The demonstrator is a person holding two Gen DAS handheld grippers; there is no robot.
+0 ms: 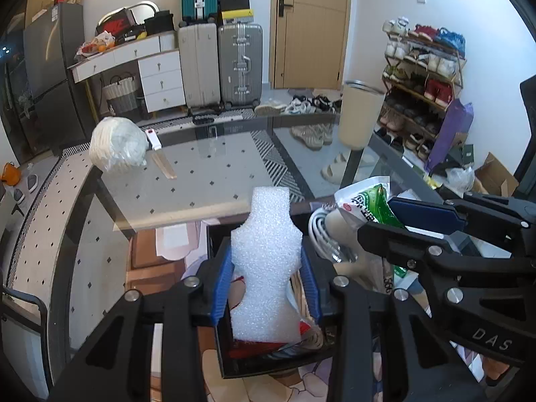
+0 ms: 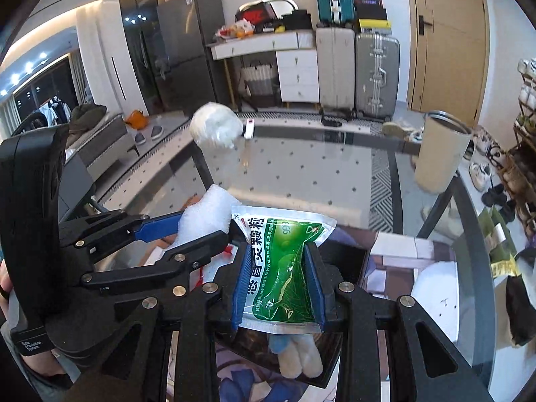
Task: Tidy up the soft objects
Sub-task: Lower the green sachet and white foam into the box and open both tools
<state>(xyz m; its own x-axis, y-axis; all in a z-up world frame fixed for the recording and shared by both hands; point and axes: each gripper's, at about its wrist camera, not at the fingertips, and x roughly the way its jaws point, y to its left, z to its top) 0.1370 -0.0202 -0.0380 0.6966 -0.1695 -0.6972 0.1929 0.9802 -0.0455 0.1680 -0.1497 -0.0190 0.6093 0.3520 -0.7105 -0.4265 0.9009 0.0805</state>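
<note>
The glass counter [image 1: 207,167] fills the middle of both views, its far edge running across the upper-middle of the frame and its right edge slanting down toward the lower right; most of its surface between the near items and that far edge lies bare. At the upper left of the left wrist view a white wrapped bundle [image 1: 117,144] sits near the counter's left edge, with a small white tag-like item [image 1: 153,139] just beside it, and a beige tumbler [image 1: 361,114] stands at the far right corner. In the lower centre, the left gripper [image 1: 266,284] has its jaws pressed on both sides of a white foam piece [image 1: 266,261], which stands upright above a black tray [image 1: 268,361]; red and striped items lie in the tray beneath the foam, too hidden to identify. In the right wrist view the right gripper [image 2: 279,281] has its jaws pinching a green medicine sachet [image 2: 284,268] at lower centre, held above the black tray [image 2: 321,368], where a pale plush item [image 2: 301,355] lies under the sachet. The two grippers sit close together side by side, the foam just left of the sachet, and a coil of white cable [image 1: 321,234] lies between them at the tray's far side.
</note>
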